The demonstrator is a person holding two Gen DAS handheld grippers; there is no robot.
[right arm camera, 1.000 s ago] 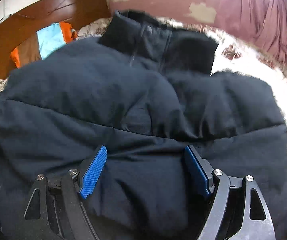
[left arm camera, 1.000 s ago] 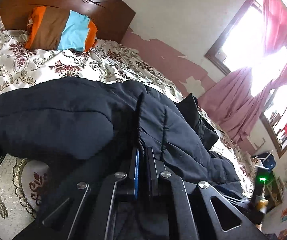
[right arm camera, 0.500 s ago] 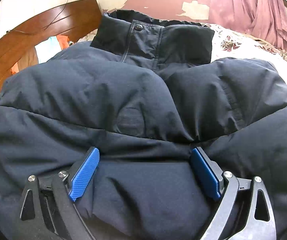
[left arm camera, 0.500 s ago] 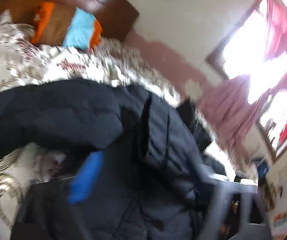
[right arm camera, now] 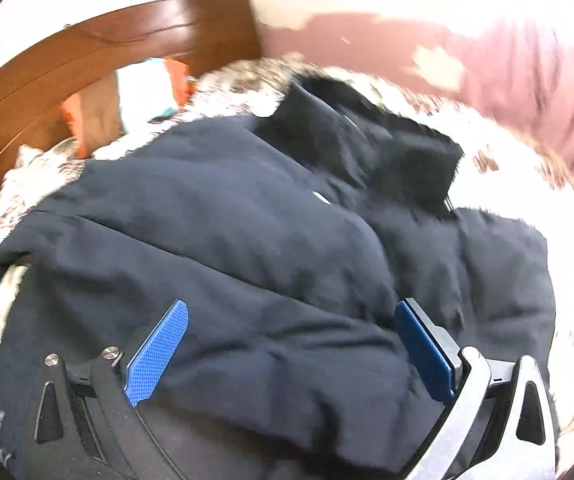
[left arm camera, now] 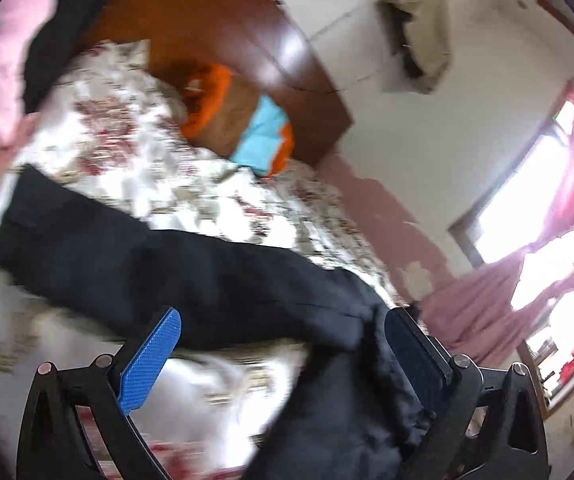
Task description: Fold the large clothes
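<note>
While the dark puffer jacket point(right arm camera: 247, 232) lies spread on the floral bedspread point(left arm camera: 191, 184), collar toward the wooden headboard point(right arm camera: 99, 56), the right gripper point(right arm camera: 291, 344) hovers above its lower half, blue pads widening further and clear of the fabric. The left gripper point(left arm camera: 283, 344) stands wide apart too, gripping nothing, with a jacket sleeve point(left arm camera: 135, 264) stretched across just ahead of its fingertips. A striped pillow point(left arm camera: 239, 124) leans against the headboard.

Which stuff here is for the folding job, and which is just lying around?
For the job: the dark puffy jacket, spread on the flowery bedspread; left hand-held gripper; right hand-held gripper.

Lying about: striped pillow, pink curtains, wooden headboard.
</note>
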